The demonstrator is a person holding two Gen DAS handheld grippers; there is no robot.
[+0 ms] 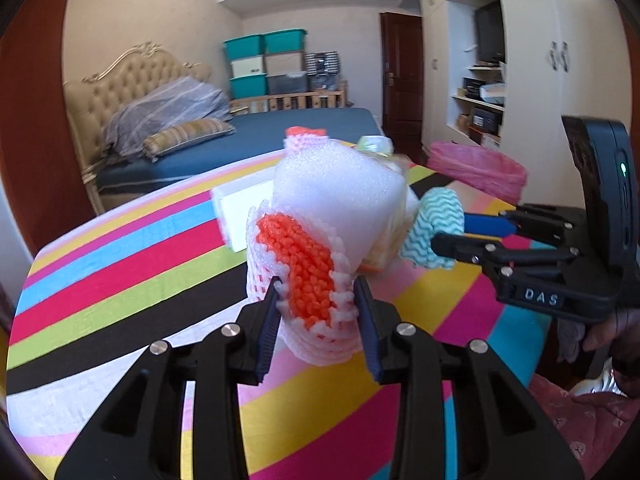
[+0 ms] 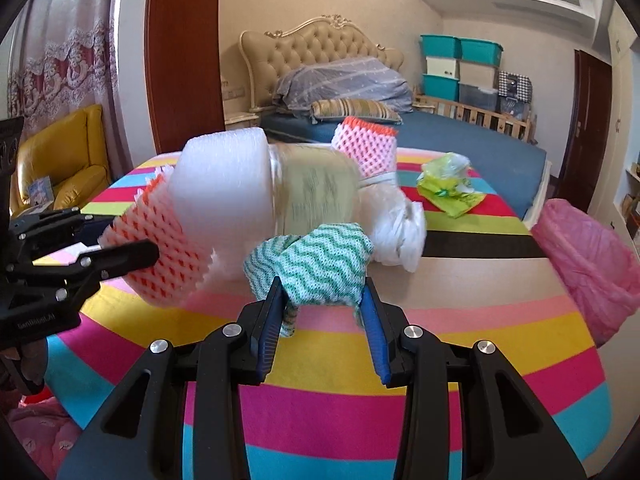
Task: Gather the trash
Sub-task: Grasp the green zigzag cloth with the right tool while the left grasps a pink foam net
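Soft, light trash held up over the striped tabletop (image 2: 440, 360).
The left gripper (image 1: 316, 300) squeezes the squashy foam net (image 1: 304, 264) at its end; the right gripper (image 2: 324, 300) pinches the floppy green cloth (image 2: 320, 268).

striped tablecloth (image 2: 360, 368) bears green wrapper (image 2: 450, 184) and white bag (image 2: 400, 224).
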